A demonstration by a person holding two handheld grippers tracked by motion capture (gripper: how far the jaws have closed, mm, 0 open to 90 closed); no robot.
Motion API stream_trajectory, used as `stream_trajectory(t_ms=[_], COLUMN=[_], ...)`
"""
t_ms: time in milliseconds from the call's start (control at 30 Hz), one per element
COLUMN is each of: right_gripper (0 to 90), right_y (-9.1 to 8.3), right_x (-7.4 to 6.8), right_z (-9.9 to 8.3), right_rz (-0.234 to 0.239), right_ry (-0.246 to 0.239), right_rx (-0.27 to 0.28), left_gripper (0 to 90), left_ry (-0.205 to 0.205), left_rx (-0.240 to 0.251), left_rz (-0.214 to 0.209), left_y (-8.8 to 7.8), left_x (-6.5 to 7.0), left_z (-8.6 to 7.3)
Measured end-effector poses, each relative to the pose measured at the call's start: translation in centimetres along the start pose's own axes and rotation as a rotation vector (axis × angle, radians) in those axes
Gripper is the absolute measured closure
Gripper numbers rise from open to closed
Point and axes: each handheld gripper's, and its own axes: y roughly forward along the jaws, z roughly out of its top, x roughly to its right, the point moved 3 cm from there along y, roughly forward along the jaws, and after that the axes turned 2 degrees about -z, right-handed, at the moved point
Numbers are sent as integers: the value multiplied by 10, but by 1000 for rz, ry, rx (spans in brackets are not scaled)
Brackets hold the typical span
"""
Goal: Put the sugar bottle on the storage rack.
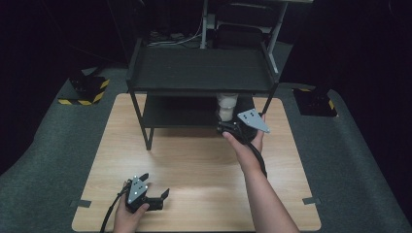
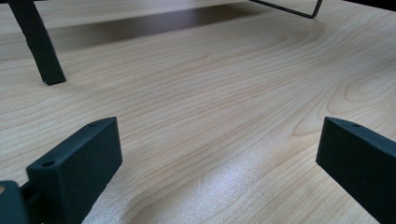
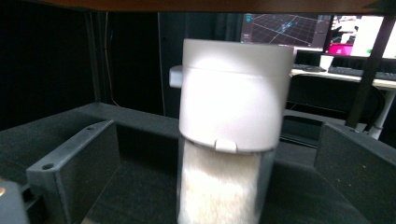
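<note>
Nearest us, at the front left corner of the surface (image 1: 194, 165), our left gripper (image 1: 156, 191) rests with its fingers released and nothing but bare wood between them. Farther in, toward the back right, our right gripper (image 1: 224, 127) reaches under the black rack (image 1: 201, 68), its fingers (image 3: 74, 158) spread wide on either side of the jar (image 3: 231, 135) without pressing it. The jar stands upright on the rack's lower shelf (image 3: 56, 123), near its right end. We judge it rigid, smooth and a little slippery, weighted by its pale grainy filling; the clear body below the white lid looks the safest place to take hold.
</note>
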Motion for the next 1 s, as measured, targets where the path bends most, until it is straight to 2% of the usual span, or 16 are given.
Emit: stream_trajectory(t_ms=[367,433,667,1000], right_gripper=[0,0,0,0], right_y=[-26,-33,-49,-77], right_x=[-2,-4,-8,-3], right_z=[-16,-21,-34,-61], right_rz=[21,29,53,70], right_ry=[-5,-29,-36,-30], right_rx=[11,8,12,-18], left_gripper=[4,4,5,4], left_ry=[4,6,8,10], left_rx=[1,-1,1,2], left_rz=[0,0,0,2], left_y=[0,0,0,0], left_x=[1,0,1,1], left_z=[0,0,0,0])
